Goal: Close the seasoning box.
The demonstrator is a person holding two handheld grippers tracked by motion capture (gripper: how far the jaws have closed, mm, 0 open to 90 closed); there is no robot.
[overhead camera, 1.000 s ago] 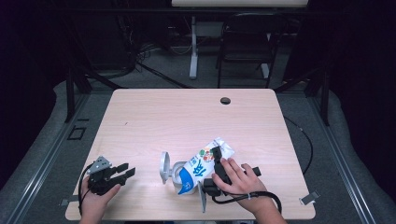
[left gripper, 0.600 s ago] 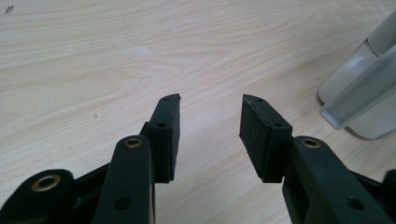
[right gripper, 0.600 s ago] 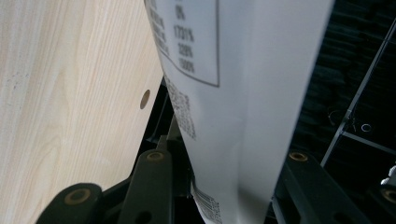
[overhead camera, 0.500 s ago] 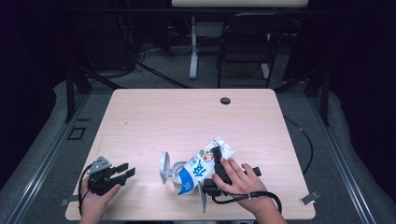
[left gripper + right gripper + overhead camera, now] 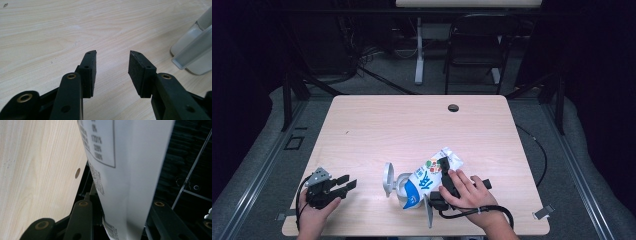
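White carton (image 5: 428, 176), one, gripped by right tongs (image 5: 443, 181) over one jar (image 5: 404, 186); left tongs (image 5: 343, 184) open

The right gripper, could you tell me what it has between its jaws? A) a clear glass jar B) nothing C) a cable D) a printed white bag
D: in the right gripper view the printed white bag fills the gap between the jaws of the right gripper, tilted over the jar in the high view.
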